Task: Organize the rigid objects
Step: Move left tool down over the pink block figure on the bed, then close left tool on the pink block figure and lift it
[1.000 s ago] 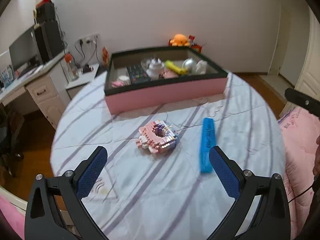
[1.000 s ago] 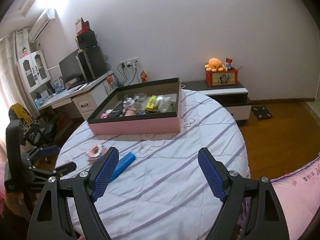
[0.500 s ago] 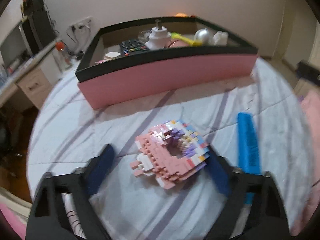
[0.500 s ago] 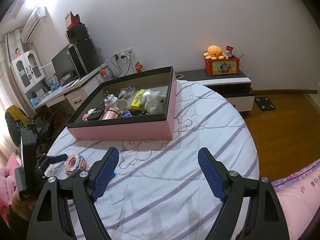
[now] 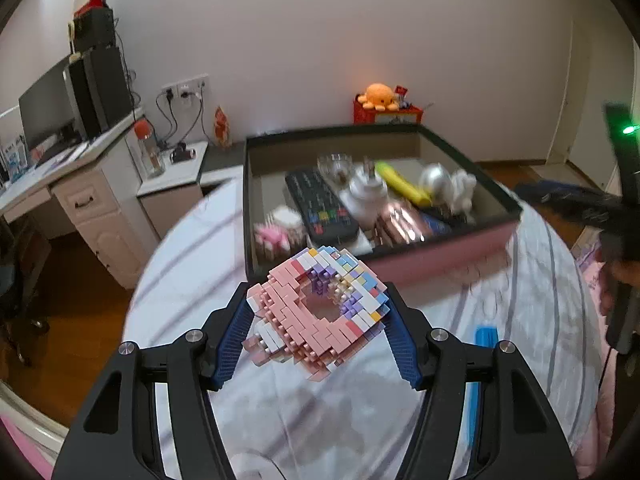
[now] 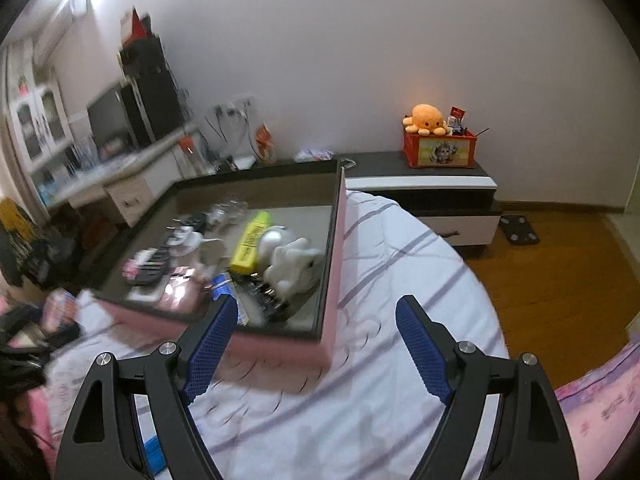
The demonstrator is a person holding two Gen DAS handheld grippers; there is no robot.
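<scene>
Left wrist view shows my left gripper [image 5: 318,330], its jaws just closed onto the pink brick donut [image 5: 318,312], lifting it clear of the striped tabletop [image 5: 532,292] toward the pink box [image 5: 448,256], while my right gripper [image 6: 316,350] hangs wide and empty.

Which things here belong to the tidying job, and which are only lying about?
Job:
- left gripper, closed on brick donut
- pink box
- blue comb on the bed
- right gripper, open

Lying about:
- orange plush
- monitor

Brick model [image 5: 320,308] before the box [image 5: 448,264], comb [image 5: 486,338] to its right
</scene>
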